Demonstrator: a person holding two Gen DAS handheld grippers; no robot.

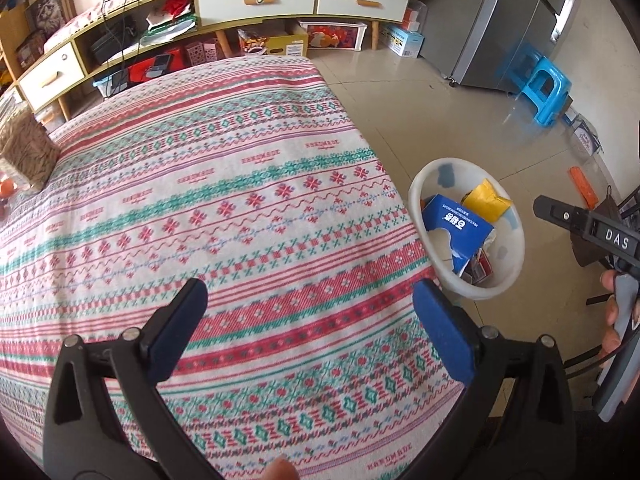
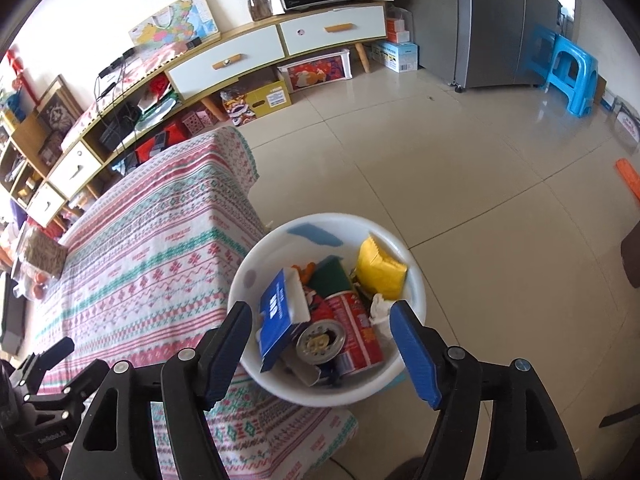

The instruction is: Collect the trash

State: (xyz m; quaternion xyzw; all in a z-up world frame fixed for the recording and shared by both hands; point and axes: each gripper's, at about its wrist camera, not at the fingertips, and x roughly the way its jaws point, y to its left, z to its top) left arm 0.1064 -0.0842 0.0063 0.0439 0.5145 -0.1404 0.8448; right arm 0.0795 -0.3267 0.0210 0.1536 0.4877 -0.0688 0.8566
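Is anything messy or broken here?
Mostly tidy. The blue box in the white bin is torn open, and an orange thing lies alone on the floor. Both claws are open and empty.

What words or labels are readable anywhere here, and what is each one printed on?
"HANDMADE": repeated along the woven tablecloth.
"DAS": on the right claw's black body, in the left wrist view.
Blue box in the white bin: white characters, too blurred to read.
Red can: print unreadable.
Floor boxes and the map: too small.
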